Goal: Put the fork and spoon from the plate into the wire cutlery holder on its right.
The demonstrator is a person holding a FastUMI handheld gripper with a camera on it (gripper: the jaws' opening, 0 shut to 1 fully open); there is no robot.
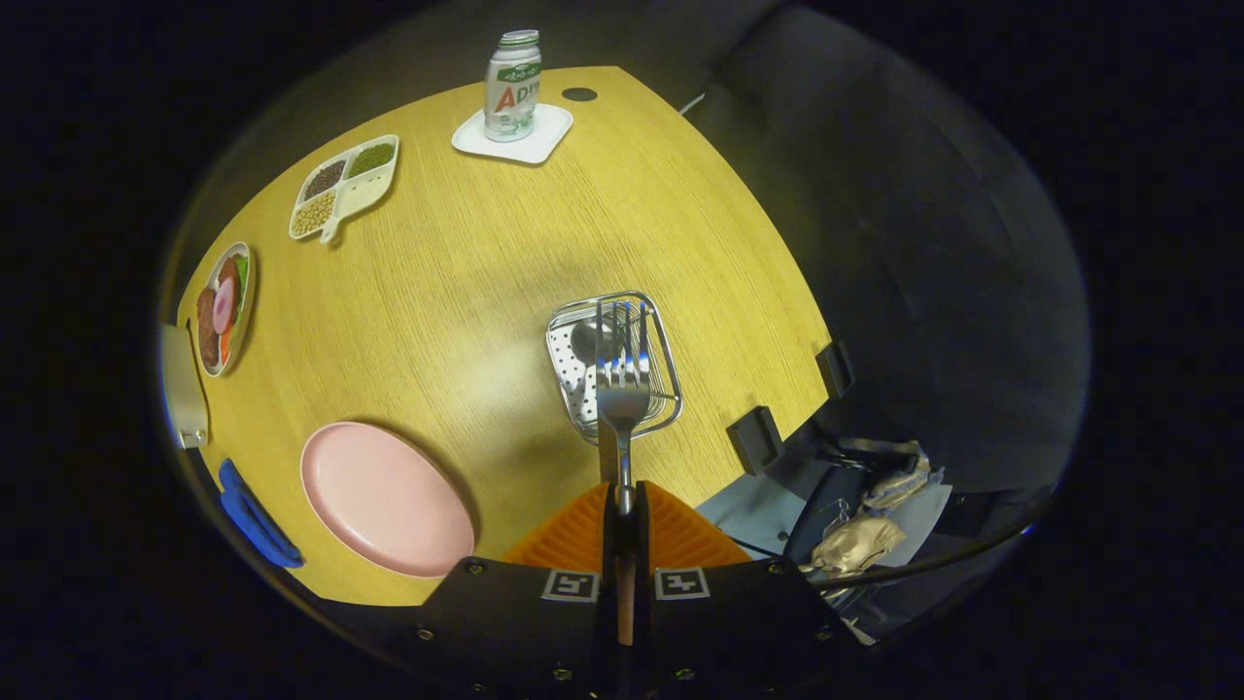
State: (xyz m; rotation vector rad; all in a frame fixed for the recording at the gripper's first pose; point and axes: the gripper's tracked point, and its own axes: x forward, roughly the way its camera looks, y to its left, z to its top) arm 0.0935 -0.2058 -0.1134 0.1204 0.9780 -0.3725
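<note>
My gripper is shut on the handle of a silver fork, orange fingers pressed together on it. The fork points away from me, its tines hanging over the square wire cutlery holder just beyond the fingers. Inside the holder I see the round bowl of a spoon. The pink plate lies bare on the wooden table, to the left of the holder and the fingers.
Far across the table stand a bottle on a white coaster, a divided dish of beans and a plate of food. Two black clamps sit on the table's right edge. A blue object lies beside the plate.
</note>
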